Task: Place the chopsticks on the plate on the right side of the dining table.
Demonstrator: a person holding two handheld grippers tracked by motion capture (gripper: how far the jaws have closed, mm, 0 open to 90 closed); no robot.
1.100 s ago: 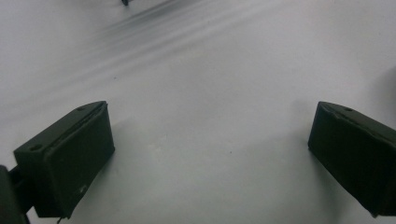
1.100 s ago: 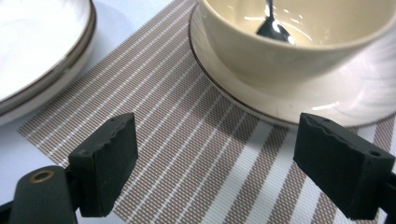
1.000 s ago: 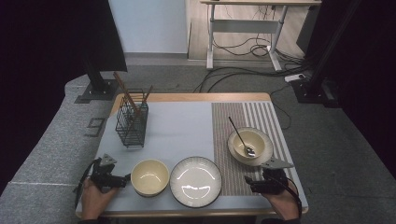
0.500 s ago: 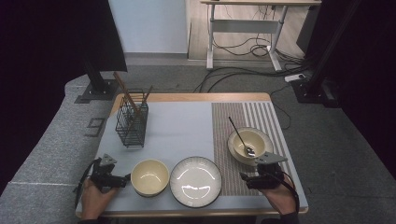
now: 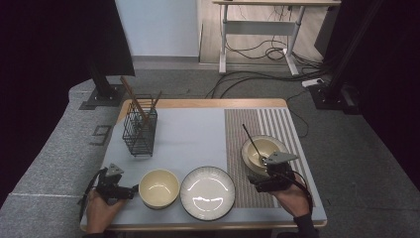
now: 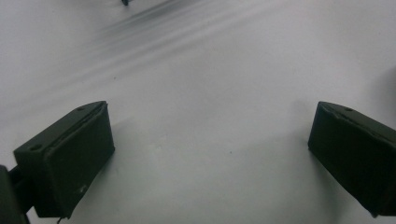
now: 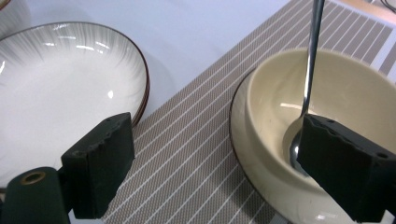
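Note:
Low over the pale mat point(image 5: 188, 134), my left gripper point(image 5: 130, 191) stands open just left of an empty cream bowl point(image 5: 158, 187). In the left gripper view the black pads point(image 6: 70, 158) are wide apart with bare mat between them. My right gripper point(image 5: 256, 184) is open over the striped placemat point(image 7: 187, 154), between a white ribbed plate point(image 7: 60, 88) and a cream bowl point(image 7: 336, 93). A metal spoon point(image 7: 309, 70) leans in that bowl. The right pad point(image 7: 345, 172) sits in front of the bowl's near wall and hides part of the spoon's tip.
A black wire basket point(image 5: 139, 130) with wooden chopsticks stands at the back left of the mat. The plate point(image 5: 207, 192) lies at the front centre and the bowl with the spoon point(image 5: 262, 150) at the right. A desk and floor cables lie beyond the table.
My right gripper has moved left and slightly forward, closer to the bowl with the spoon. The left gripper has stayed where it was.

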